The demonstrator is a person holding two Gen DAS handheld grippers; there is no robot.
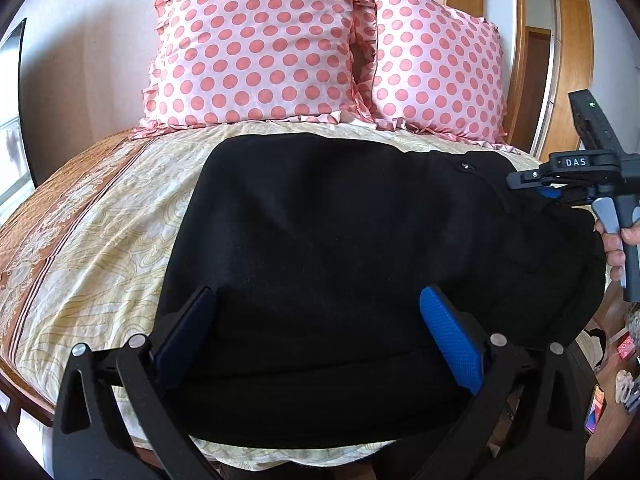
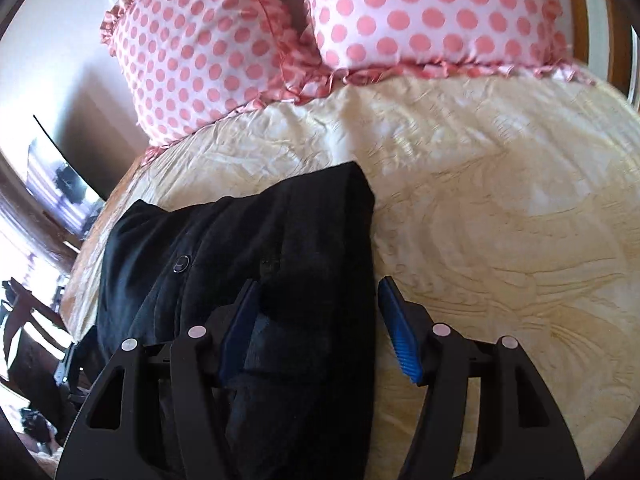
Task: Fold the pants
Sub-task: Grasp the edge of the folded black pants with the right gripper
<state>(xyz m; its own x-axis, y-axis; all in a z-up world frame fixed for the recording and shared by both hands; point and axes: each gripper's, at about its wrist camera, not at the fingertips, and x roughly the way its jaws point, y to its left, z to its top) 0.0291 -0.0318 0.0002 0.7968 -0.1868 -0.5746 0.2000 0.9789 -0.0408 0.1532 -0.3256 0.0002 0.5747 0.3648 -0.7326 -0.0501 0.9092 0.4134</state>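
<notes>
Scene: black pants [image 1: 340, 248] folded on bed [image 1: 100, 248].
Left gripper [image 1: 316, 344]: jaws released.
Right gripper [image 2: 316, 328]: jaws released, straddling the pants' edge.
Tip: pinch all layers squarely.

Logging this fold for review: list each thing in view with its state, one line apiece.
pants: black, lying flat on the bed, folded into a broad block.
left hand-held gripper: open, over the pants' near edge, gripping nothing.
right hand-held gripper: open, straddling the pants' edge, pads not pressing.
pillows: two, polka-dotted, propped upright at the head of the bed.
bedspread: spread out, lightly wrinkled.
phone: screen lit.
</notes>
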